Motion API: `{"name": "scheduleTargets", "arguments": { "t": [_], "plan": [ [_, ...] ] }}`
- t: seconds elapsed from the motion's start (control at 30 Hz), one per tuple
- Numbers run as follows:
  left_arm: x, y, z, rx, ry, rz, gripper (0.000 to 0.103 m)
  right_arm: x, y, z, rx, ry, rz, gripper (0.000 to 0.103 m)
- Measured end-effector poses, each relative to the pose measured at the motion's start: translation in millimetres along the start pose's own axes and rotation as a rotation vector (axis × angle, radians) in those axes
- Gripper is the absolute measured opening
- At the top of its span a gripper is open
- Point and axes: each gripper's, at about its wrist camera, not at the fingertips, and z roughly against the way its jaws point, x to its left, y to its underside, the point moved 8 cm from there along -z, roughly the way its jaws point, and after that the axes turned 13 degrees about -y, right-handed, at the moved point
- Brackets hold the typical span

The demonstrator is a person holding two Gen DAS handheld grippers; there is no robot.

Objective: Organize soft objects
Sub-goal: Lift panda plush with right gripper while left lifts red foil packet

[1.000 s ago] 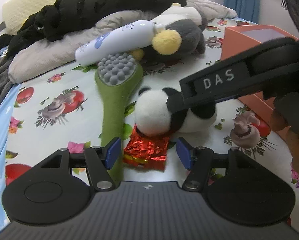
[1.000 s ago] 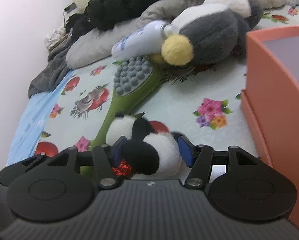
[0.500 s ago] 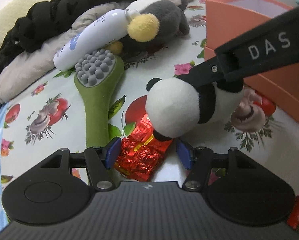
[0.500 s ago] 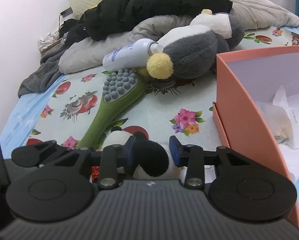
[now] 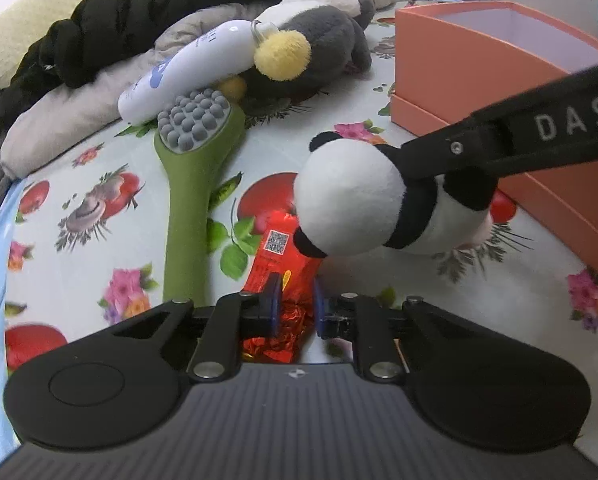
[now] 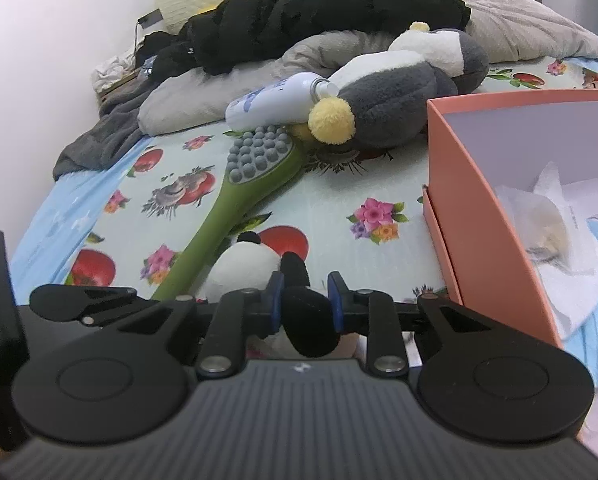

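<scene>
Panda plush (image 5: 363, 200) aloft, foil packet (image 5: 287, 264) below

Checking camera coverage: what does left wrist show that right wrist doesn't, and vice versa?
Left wrist only: the left hand-held gripper, its jaws just closed onto the red foil packet, and the right hand-held gripper's black finger reaching in from the right side, gripping the panda.

Right wrist only: inside the orange box, crumpled white paper; the right hand-held gripper, jaws just closed on the panda's black limb.

Both: panda plush, green massage brush, white bottle, grey penguin plush, the box.
</scene>
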Motion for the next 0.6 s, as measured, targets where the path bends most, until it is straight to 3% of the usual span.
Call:
{"name": "scheduleTargets", "arguments": {
  "t": [0.1,0.13,0.47,0.6],
  "plan": [
    [-2.3,5.9,8.6,0.003,0.008,0.026,0.018,3.5,8.1,12.5,0.005,0.01,0.015,0.027],
    [-2.9,7.3,12.6,0.004,0.02,0.042,0.005,3.7,11.3,16.3,0.008,0.014,0.018,0.027],
    [-8.1,23.8,36.3,0.033,0.087,0.113,0.004,14.2,59.7,51.6,0.095,0.022,0.081,0.027],
    [0.0,19.7,41.0,0.015,0.068,0.099,0.005,26.0,77.8,57.4,0.157,-0.008,0.177,0.029]
  ]
}}
